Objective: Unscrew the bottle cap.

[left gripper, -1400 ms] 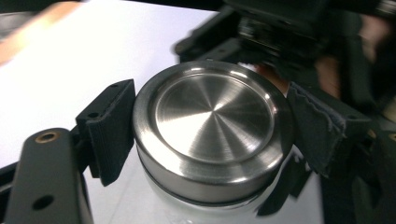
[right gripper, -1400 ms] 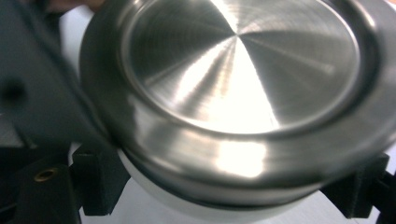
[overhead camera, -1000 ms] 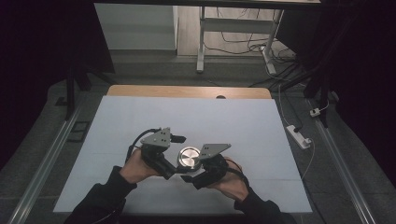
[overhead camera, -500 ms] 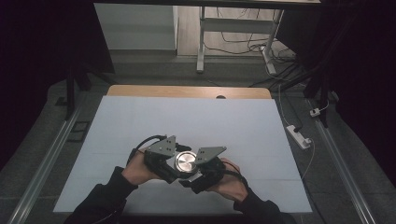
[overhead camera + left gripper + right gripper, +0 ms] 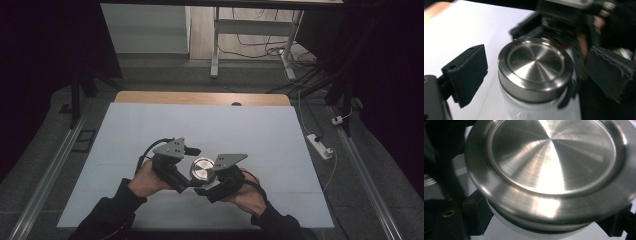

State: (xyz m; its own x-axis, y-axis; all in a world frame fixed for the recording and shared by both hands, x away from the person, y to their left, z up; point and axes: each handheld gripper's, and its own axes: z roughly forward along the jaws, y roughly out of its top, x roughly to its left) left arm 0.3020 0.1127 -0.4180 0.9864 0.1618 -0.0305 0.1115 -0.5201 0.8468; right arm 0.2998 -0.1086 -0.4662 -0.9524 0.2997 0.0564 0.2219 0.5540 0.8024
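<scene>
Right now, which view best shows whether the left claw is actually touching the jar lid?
The left gripper view: both left claw pads stand clear of the jar lid. The right gripper view shows the lid close up, the jar held below; the high view shows it small.

steel-lidded jar (image 5: 535,75), fingers (image 5: 467,72) open beside

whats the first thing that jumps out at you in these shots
The shiny steel lid on a clear jar near the front of the white table, between both grippers. The right gripper clamps the jar's body below the lid, while the left gripper, its jaws having just been opening, stands either side of the lid without touching.
</scene>
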